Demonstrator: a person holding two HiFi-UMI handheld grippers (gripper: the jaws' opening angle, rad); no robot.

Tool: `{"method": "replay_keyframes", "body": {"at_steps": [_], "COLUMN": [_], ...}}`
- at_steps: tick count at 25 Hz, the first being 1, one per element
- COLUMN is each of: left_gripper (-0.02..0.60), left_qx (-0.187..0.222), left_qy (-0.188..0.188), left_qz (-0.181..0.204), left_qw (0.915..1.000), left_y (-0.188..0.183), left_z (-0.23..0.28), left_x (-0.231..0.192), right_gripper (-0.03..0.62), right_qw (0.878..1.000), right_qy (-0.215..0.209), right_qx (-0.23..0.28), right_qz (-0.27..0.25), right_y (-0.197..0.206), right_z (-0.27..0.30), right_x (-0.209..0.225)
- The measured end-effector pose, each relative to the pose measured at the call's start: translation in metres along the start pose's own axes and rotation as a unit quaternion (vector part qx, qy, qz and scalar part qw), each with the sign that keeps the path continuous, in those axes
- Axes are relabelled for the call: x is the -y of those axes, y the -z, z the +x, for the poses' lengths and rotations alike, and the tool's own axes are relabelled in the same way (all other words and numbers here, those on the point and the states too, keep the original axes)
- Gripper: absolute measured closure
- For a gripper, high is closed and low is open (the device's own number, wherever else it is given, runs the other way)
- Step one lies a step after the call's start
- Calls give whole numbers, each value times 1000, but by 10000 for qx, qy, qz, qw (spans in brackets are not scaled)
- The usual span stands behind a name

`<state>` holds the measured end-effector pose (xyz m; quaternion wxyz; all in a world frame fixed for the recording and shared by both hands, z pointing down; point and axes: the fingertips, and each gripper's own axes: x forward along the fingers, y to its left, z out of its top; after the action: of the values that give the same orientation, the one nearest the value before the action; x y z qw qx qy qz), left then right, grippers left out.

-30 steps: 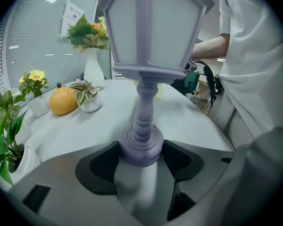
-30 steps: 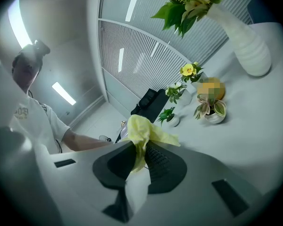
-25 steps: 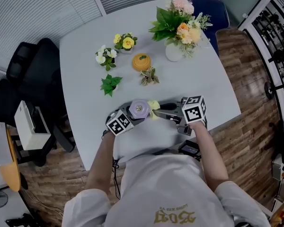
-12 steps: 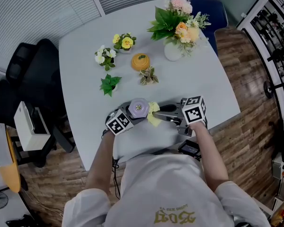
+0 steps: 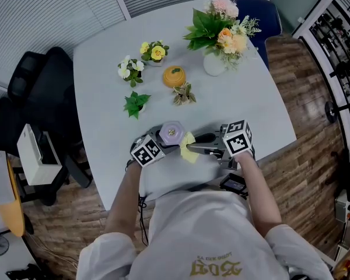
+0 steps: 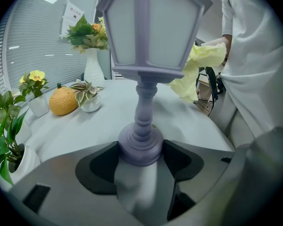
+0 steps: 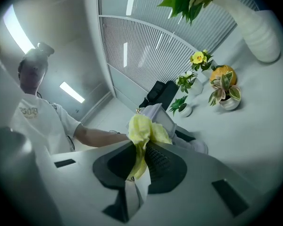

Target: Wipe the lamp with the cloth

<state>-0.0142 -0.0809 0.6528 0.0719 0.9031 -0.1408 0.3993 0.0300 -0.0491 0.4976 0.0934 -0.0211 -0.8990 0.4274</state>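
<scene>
Left gripper view, lamp (image 6: 148,32) upright, left gripper (image 6: 141,163) clamping base, right gripper (image 7: 137,163) pinching cloth (image 7: 144,130)

Your lamp (image 6: 146,46) is pale lilac with whitish panels, and your cloth (image 7: 144,128) is soft yellow. Your left gripper (image 6: 140,155) and right gripper (image 7: 137,166) are grey with black inner faces, and each carries a cube of black-and-white square markers. The table (image 5: 105,109) is plain pale grey, holding an orange ornament (image 5: 174,76), yellow flowers (image 5: 154,51) and a green, pink and peach bouquet (image 5: 221,25) in a white vase (image 5: 213,64), above brown wood-grain floor (image 5: 303,156).
</scene>
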Motion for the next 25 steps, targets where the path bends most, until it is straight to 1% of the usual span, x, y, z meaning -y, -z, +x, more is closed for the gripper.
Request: {"method": "replay_keyframes", "body": {"at_steps": [8,14,25], "left_gripper": [281,281,281], "left_qx": [-2,1,7], "left_qy": [-2,3,-8], "left_qz": [0,4,4], "left_qw": [10000,10000,10000], "left_y": [1,0,0], "left_z": [1,1,0], "left_x": [0,0,0], "right_gripper": [529,530,530], "right_qw": [9999,9992,9982], "right_qy": [-41,245,432], "right_qx": [-99,-274,-377], "right_qz": [-20,-160,-183], "right_y": [3,8,10], "right_z": [4,7,12], "right_x": [2,14,24]}}
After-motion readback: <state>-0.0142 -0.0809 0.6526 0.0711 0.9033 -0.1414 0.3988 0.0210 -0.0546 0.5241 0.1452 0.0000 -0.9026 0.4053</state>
